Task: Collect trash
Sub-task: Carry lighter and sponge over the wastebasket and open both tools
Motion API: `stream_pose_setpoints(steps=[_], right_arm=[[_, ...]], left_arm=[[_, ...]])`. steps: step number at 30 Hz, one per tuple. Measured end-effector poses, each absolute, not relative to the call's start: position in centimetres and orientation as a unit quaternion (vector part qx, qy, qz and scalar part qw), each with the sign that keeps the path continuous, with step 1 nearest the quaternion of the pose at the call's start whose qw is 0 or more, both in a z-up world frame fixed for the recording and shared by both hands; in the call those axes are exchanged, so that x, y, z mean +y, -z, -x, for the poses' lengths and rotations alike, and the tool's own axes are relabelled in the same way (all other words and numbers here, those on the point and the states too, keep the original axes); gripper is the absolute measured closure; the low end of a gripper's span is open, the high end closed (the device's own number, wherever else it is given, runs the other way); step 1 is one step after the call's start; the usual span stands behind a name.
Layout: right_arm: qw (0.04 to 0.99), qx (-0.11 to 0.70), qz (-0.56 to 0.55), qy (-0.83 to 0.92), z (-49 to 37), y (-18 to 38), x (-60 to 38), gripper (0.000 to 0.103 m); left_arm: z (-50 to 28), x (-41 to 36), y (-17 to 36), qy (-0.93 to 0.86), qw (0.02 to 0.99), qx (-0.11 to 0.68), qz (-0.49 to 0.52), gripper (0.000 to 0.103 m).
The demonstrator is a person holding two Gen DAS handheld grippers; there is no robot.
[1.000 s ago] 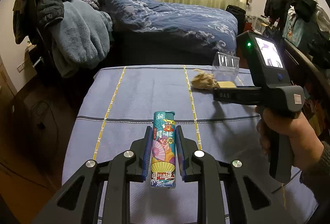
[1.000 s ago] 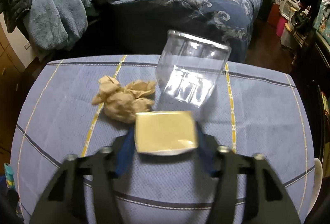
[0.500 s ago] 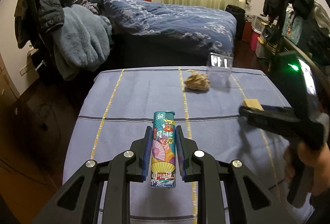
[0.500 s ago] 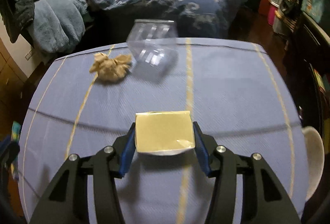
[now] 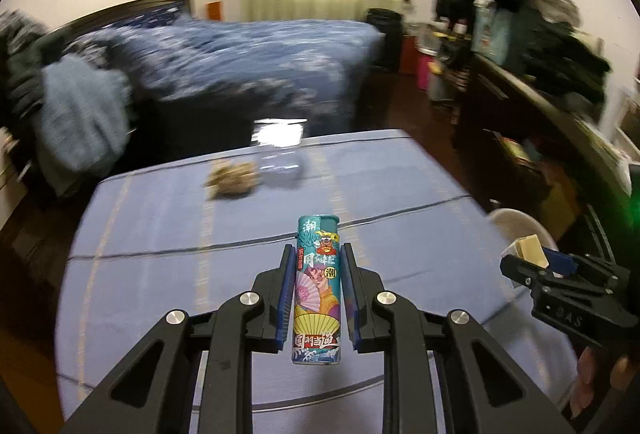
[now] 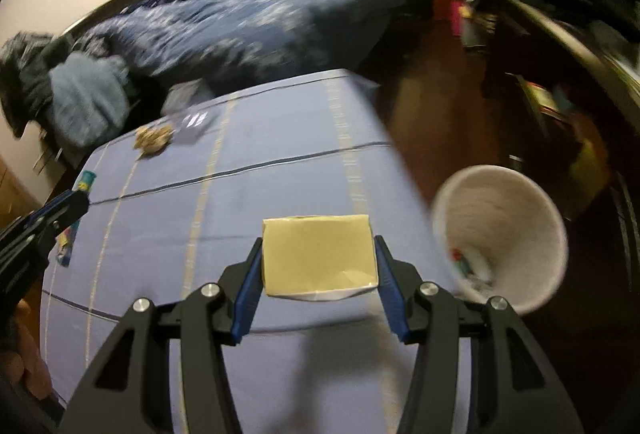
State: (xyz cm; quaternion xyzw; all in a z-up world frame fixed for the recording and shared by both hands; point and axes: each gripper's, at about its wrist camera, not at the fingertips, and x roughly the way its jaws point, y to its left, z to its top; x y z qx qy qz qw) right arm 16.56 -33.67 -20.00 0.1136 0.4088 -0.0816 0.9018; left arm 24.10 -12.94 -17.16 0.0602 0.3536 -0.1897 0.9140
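Note:
My left gripper [image 5: 316, 274] is shut on a colourful printed lighter [image 5: 318, 290], held above the blue tablecloth [image 5: 168, 266]. My right gripper [image 6: 318, 258] is shut on a small tan box [image 6: 318, 254] near the table's right edge; it also shows in the left wrist view [image 5: 536, 258]. A white bin [image 6: 500, 234] with trash inside stands on the floor just right of the table. A crumpled brown paper wad [image 5: 234, 178] and a clear plastic cup [image 5: 280, 154] lie at the table's far side.
A bed with a blue quilt [image 5: 240, 62] stands beyond the table. Clothes hang on a chair [image 5: 72, 114] at the left. A dark dresser with clutter [image 5: 540, 94] lines the right side. Dark wood floor [image 6: 432, 106] lies between table and dresser.
Both grippers have swung right and pulled back from the cup and paper wad. The right gripper with the box now sits by the table's right edge, with the white bin in view.

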Motion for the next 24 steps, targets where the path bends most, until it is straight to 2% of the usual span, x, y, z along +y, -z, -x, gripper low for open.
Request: stream_pose_setpoints(steps=[14, 24], right_arm=[[0.884, 0.372, -0.161, 0.232, -8.0, 20.2, -49.4, 0.050], [0.878, 0.375, -0.201, 0.219, -10.4, 23.2, -55.9, 0.050]], left_arm=[[-22.4, -33.5, 17.1, 0.357, 0.860, 0.338, -0.139, 0.081], [-24.4, -42.9, 19.0, 0.400, 0.828, 0.351, -0.177, 0.081]])
